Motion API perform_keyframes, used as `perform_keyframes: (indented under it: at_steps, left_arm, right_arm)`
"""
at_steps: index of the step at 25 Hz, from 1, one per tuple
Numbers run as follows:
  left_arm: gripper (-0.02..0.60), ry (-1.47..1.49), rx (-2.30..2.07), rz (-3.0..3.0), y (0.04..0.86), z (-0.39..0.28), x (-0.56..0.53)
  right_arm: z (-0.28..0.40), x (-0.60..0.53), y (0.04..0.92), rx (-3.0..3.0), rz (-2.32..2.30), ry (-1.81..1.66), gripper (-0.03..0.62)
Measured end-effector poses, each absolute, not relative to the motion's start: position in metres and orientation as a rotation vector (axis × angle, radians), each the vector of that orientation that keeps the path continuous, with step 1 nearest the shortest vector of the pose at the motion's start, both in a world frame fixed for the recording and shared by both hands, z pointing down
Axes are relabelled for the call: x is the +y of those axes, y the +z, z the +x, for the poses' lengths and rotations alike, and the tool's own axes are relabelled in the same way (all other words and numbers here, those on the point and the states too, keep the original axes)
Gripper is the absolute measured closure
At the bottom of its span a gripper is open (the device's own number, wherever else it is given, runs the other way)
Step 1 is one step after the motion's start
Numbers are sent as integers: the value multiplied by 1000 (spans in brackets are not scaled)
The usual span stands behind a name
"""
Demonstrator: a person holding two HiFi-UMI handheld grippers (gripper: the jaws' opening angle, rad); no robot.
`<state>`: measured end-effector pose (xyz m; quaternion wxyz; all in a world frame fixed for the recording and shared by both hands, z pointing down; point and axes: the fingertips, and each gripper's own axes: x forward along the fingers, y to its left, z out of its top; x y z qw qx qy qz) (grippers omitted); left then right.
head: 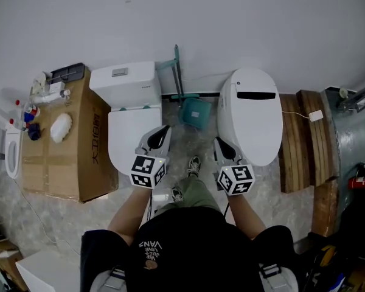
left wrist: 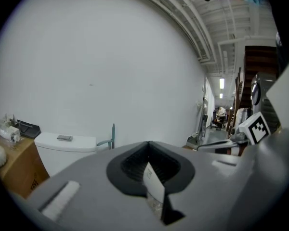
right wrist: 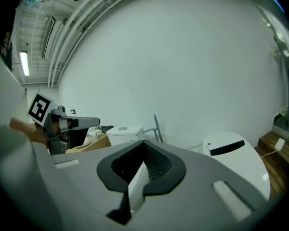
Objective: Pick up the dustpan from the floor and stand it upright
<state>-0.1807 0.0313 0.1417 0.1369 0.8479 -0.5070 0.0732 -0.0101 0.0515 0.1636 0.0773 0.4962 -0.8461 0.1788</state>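
Textured black jaws; boxy teal dustpan [head: 193,113].

White toilet [head: 131,123] btwn cardboard box [head: 55,163] & 2nd toilet [head: 250,117], wood planks [head: 301,142] at far right.

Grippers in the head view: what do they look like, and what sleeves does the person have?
The left gripper and right gripper match: white shells, black jaws tapering to a point, and a cube of black-and-white square markers at the rear. The person's short sleeves are black.
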Motion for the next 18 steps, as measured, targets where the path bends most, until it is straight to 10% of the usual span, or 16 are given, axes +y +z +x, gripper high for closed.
perform_keyframes:
  at_steps: [18]
  left_arm:
    - [529, 164, -1567, 2461, 103, -202, 114]
  right_arm:
    - [-17, 102, 123, -2603, 1430, 442, 592]
